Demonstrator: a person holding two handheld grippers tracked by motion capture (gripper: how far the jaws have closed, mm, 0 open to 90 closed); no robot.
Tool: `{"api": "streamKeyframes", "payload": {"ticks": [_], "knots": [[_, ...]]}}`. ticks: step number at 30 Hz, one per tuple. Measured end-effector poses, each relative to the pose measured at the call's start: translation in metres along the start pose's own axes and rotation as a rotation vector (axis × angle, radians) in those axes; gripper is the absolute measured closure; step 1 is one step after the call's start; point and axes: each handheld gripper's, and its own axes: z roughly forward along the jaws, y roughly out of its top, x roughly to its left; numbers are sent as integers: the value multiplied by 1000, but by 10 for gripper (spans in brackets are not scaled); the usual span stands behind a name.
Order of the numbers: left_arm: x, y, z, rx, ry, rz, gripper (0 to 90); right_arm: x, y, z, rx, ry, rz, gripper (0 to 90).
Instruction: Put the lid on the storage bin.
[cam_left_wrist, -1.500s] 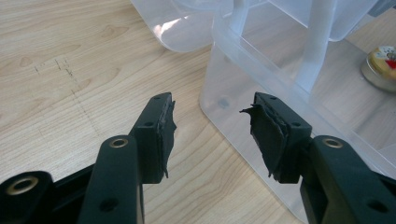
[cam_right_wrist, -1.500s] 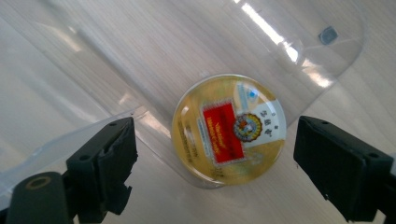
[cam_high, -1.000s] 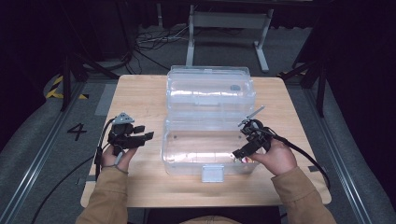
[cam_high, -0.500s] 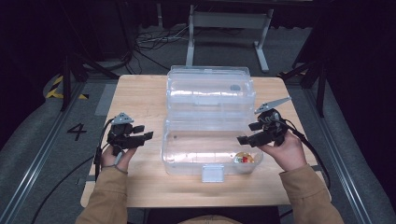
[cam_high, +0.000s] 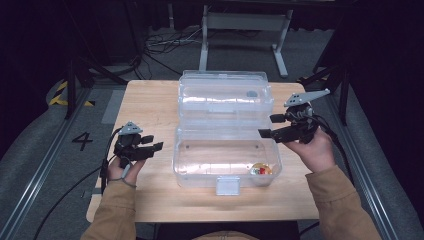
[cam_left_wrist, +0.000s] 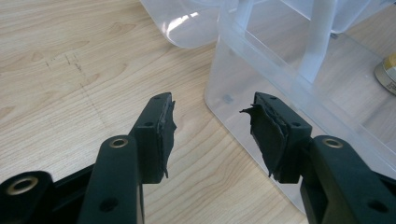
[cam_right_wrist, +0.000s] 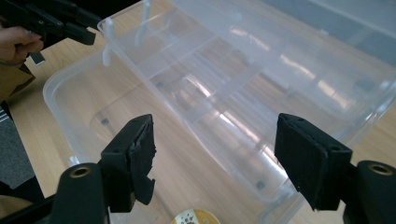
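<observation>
A clear plastic box (cam_high: 200, 176) stands open mid-table, its lid (cam_high: 225, 92) leaning back. A small round jar (cam_high: 261, 170) with colourful contents lies in the box's front right corner; its gold lid (cam_right_wrist: 196, 218) peeks in below my right jaws. My right gripper (cam_high: 267, 126) hovers above the box's right end, open, jaws just narrowed a little with nothing between them (cam_right_wrist: 215, 154). My left gripper (cam_high: 154, 142) rests low beside the box's left wall, open and empty (cam_left_wrist: 212, 126), facing the box's corner (cam_left_wrist: 224, 98).
The box has a white latch (cam_high: 227, 186) on its front wall. Bare wooden table (cam_high: 150, 100) lies left and right of the box. Black cables trail from both grippers. A metal stand (cam_high: 240, 22) sits on the floor beyond the table.
My right gripper rose up and to the right from the box's front right corner, and the small jar now lies uncovered there. My left gripper stayed put.
</observation>
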Motion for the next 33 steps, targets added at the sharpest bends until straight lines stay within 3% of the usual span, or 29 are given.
{"api": "streamKeyframes", "payload": {"ticks": [7,14,19,26,33], "knots": [[0,-4,-4,2,7,-2,494,-3,25,6,-10,5,-28,294],[2,-10,-13,-4,21,-14,494,-6,47,23,-18,20,-67,295],[2,-17,-19,1,32,-23,494,-9,64,43,5,25,-94,315],[2,-26,-29,-1,35,-38,493,-21,78,69,36,50,-80,405],[0,-29,-33,2,31,-28,493,-30,81,92,111,65,-83,530]]}}
